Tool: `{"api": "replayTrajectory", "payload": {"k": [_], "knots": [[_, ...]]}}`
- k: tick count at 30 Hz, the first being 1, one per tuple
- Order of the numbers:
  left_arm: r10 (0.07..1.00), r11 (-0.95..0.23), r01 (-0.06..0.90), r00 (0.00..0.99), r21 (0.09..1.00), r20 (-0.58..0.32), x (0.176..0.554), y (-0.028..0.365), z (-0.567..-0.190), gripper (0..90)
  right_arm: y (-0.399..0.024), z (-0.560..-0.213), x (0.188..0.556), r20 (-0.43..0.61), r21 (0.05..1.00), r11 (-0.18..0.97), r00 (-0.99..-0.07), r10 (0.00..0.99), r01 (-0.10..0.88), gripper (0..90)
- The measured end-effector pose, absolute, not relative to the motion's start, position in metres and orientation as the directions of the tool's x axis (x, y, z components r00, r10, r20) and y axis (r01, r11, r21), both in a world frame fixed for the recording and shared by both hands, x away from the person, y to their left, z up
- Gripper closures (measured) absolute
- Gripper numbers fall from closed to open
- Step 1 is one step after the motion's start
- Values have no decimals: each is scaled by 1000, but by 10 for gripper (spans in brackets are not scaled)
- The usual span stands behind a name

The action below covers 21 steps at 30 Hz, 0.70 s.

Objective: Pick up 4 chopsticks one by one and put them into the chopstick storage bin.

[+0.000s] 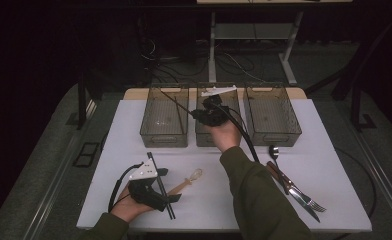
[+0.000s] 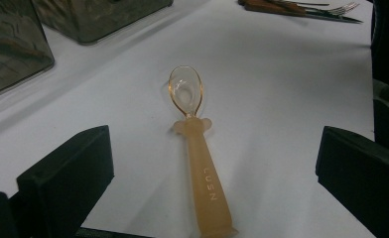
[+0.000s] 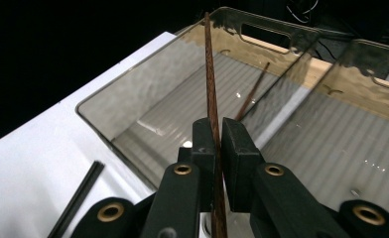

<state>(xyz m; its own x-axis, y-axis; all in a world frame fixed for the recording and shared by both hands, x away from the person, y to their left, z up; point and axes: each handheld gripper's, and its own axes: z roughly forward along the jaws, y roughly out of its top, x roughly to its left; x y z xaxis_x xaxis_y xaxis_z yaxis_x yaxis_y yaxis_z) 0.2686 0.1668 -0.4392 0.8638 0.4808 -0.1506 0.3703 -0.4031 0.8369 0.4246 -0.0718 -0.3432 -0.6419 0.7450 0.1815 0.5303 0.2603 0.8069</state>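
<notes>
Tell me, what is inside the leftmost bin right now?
In the leftmost bin, one brown chopstick lies slanted on the ribbed floor. The right gripper and its held chopstick cover part of the floor.

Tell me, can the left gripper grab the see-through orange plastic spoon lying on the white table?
Probably yes. The left gripper has its jaws wide open, and the see-through orange plastic spoon lies flat on the white table between them, handle toward the gripper. Nothing lies in the way.

sleeves: olive green | right claw (image 3: pixel 217 148): black jaws, brass-ringed screws | left claw (image 1: pixel 156 192): grey three-cornered plate, black cable
</notes>
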Motion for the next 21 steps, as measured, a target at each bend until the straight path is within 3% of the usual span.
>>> {"api": "replayTrajectory", "payload": {"k": [21], "knots": [[471,-407,354,871,842,-138,268,167,-437,6,-7,-368,474,141,738,306,-581,801,601,846]]}}
